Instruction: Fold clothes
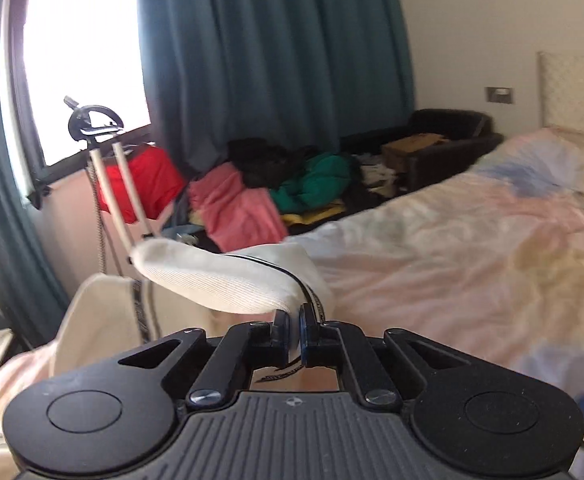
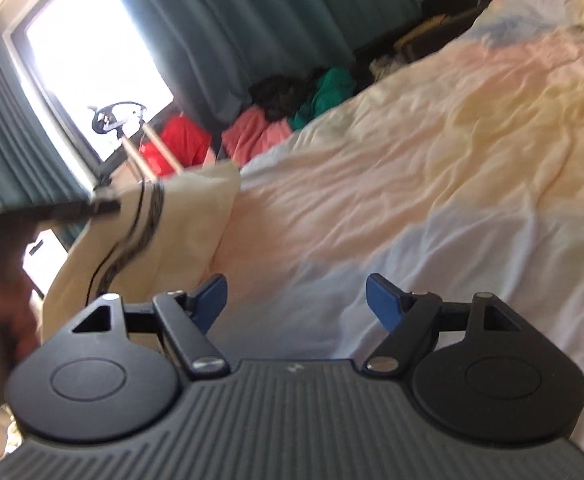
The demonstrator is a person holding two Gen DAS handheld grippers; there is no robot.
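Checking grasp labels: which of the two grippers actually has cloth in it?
The left gripper: its jaws are shut on the cream garment. The right gripper is open above the bed, holding nothing.

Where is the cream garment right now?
In the left wrist view, the cream garment hangs from the shut left gripper, lifted at the near-left edge of the bed.

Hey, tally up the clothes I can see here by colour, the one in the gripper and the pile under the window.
Cream, black-striped garment, held in left gripper: 1
Red: 1
Pink: 1
Green: 1
Black: 1
Yellow: 1
Total: 6; others in the pile are too blurred.
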